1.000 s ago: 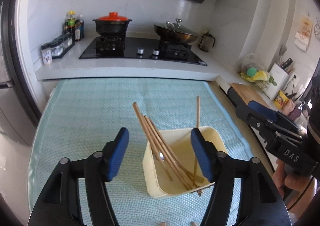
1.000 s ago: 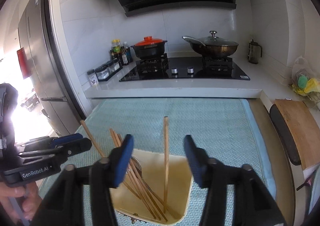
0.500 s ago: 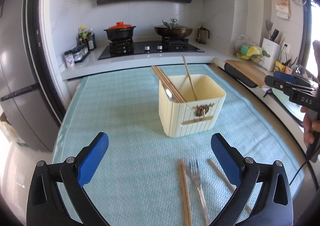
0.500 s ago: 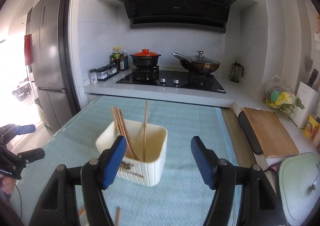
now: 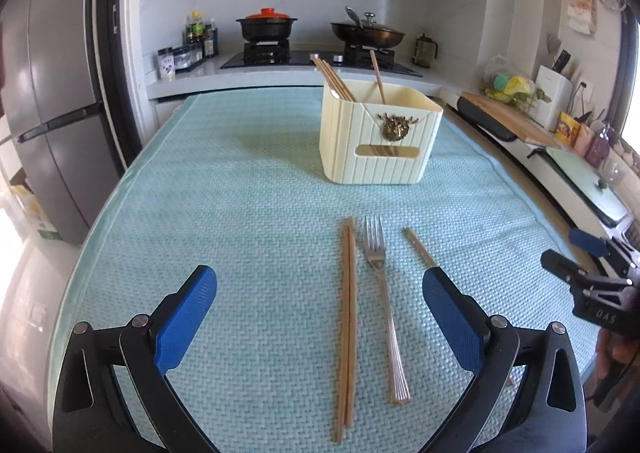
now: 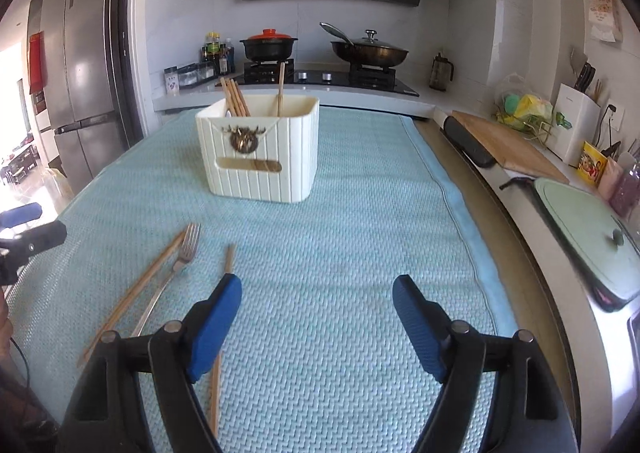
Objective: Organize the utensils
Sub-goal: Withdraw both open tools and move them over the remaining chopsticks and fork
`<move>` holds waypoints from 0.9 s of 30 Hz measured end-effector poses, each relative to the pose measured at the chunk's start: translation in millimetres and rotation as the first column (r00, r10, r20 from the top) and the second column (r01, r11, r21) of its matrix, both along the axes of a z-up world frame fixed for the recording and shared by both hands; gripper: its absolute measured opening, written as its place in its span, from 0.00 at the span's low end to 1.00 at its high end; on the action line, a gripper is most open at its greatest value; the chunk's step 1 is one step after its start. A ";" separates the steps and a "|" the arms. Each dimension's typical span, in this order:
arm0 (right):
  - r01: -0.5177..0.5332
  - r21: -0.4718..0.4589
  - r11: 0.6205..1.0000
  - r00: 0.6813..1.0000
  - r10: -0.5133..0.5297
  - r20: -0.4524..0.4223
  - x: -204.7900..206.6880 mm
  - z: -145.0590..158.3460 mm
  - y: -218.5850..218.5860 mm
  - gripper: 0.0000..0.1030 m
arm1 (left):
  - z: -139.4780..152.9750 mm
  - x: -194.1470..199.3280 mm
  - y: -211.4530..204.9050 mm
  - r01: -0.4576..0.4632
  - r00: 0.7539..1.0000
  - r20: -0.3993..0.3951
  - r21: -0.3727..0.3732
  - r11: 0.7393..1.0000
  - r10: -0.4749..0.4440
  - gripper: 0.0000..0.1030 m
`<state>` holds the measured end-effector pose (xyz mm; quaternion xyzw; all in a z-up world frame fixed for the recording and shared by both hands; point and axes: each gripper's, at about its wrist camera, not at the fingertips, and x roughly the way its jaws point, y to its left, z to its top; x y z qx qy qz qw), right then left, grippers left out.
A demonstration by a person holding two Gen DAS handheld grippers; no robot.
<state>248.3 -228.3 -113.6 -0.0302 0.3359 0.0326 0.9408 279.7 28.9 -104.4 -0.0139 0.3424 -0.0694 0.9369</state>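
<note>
A cream utensil box (image 5: 378, 141) (image 6: 262, 151) stands on the teal mat and holds several wooden chopsticks (image 5: 334, 79) (image 6: 235, 97). On the mat in front of it lie a pair of chopsticks (image 5: 347, 321) (image 6: 140, 283), a metal fork (image 5: 384, 305) (image 6: 176, 269) and a single chopstick (image 5: 418, 241) (image 6: 229, 259). My left gripper (image 5: 320, 317) is open and empty, low over the pair and the fork. My right gripper (image 6: 318, 327) is open and empty, to the right of the single chopstick, and also shows in the left wrist view (image 5: 592, 273).
The teal mat (image 5: 200, 193) (image 6: 360, 233) covers the table. Behind is a counter with a hob, a red-lidded pot (image 5: 266, 27) and a pan (image 5: 366, 35). A fridge (image 5: 52, 113) stands left. A cutting board (image 6: 508, 145) and a green lid (image 6: 588, 237) lie right.
Both grippers have pulled back from over the box and dropped low towards the mat's near end. The loose chopsticks and fork have come into view. Both stay open.
</note>
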 end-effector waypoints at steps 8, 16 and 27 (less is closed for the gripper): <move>0.009 0.025 1.000 1.000 -0.009 -0.011 -28.6 -25.1 4.6 0.85 | -22.7 -16.0 -6.6 -0.045 0.999 0.010 0.072 0.996 0.044 0.99; 0.008 0.035 0.999 1.000 -0.007 -0.021 -28.8 -27.6 6.0 0.85 | -34.6 -10.7 -0.4 -0.017 0.995 -0.096 0.020 1.000 0.018 0.99; 0.007 0.039 0.999 0.999 -0.005 -0.048 -25.0 -31.1 2.3 0.85 | -39.6 -13.7 6.8 -0.028 0.995 -0.097 0.060 0.998 0.034 0.99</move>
